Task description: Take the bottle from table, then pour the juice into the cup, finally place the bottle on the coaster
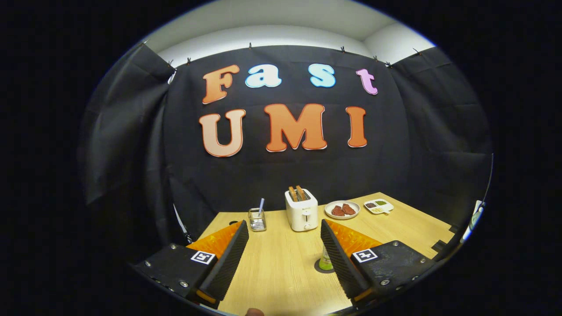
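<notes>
My gripper [283,226] is open above the wooden table [281,267], with nothing between its fingers. A small bottle of green juice [326,262] stands just inside the right finger, which hides most of it. The bottle's base rests on a dark round coaster [319,267]. A clear glass cup [257,219] with a striped straw stands beyond the left fingertip, toward the back of the table.
A white toaster [301,210] holding two slices stands beyond the fingers at the table's back. To its right lie a plate of brown pieces [342,210] and a small divided dish [378,206]. Black cloth walls close the booth behind the table.
</notes>
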### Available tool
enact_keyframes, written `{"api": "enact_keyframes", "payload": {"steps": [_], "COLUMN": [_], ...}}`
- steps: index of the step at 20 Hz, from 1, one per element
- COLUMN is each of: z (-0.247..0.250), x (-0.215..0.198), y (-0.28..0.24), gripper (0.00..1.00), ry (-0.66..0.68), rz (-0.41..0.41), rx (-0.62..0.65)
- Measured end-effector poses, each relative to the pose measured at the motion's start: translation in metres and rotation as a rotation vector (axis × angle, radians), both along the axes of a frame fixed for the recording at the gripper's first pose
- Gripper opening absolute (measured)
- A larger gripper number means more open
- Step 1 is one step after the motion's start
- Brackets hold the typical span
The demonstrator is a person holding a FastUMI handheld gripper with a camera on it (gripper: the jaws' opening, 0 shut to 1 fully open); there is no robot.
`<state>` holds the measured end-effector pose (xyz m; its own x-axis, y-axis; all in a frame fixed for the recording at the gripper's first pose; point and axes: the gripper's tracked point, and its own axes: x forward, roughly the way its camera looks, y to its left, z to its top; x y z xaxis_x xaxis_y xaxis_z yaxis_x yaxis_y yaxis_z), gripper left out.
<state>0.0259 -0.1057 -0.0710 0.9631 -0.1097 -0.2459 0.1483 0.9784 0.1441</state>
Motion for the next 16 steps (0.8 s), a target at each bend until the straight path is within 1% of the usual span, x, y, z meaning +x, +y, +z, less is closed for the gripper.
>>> {"api": "enact_keyframes", "payload": {"steps": [2, 4, 9, 16], "z": [0.020, 0.030, 0.030, 0.026], "x": [-0.014, -0.028, -0.049, -0.046], "y": [0.011, 0.011, 0.005, 0.013], "gripper": [0.98, 0.98, 0.97, 0.98], "ry": [-0.056, -0.091, -0.086, -0.072], "rz": [0.017, 0.011, -0.010, 0.029], "rx": [0.008, 0.006, -0.001, -0.019]}}
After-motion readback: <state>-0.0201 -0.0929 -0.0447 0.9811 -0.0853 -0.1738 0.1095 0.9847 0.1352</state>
